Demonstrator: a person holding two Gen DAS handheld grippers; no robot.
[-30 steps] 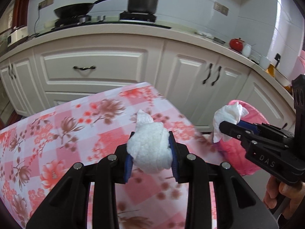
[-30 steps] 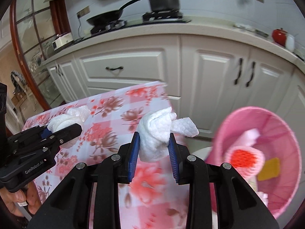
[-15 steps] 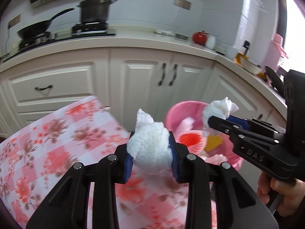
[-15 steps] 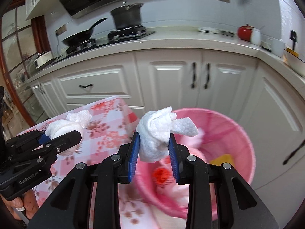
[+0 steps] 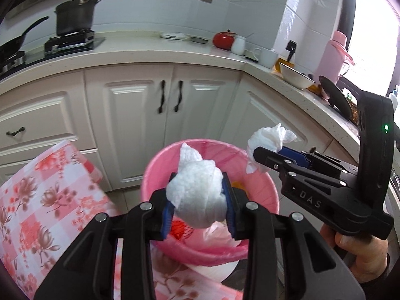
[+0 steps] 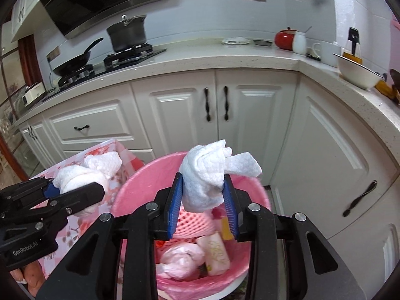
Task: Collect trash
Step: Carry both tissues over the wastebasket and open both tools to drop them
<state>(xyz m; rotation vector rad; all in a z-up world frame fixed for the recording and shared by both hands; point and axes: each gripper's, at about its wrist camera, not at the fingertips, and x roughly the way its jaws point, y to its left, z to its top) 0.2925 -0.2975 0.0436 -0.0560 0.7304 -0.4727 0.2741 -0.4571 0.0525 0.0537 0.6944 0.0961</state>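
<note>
A crumpled white tissue (image 5: 197,197) sits between the blue pads of my left gripper (image 5: 198,187), whose jaws are opening while the pads still touch it. It hangs over the pink bin (image 5: 160,165). My right gripper (image 6: 203,190) holds a second white tissue (image 6: 203,175) above the same bin (image 6: 140,175); its jaws are opening too, with the tissue still caught between the pads. Each view shows the other gripper: the right one (image 5: 265,151) with its tissue (image 5: 268,137), and the left one (image 6: 75,190) with its tissue (image 6: 85,172).
The bin holds a pink foam net (image 6: 192,225), a wrapper (image 6: 216,252) and a pink bag. A table with a pink flowered cloth (image 5: 50,195) is to the left. White cabinets (image 6: 217,105) and a worktop with a pot (image 5: 73,16), a bowl (image 6: 357,73) and a red pot stand behind.
Both grippers have swung right from over the table to above the pink bin, carrying their tissues. The right gripper's pads stand slightly wider apart than before.
</note>
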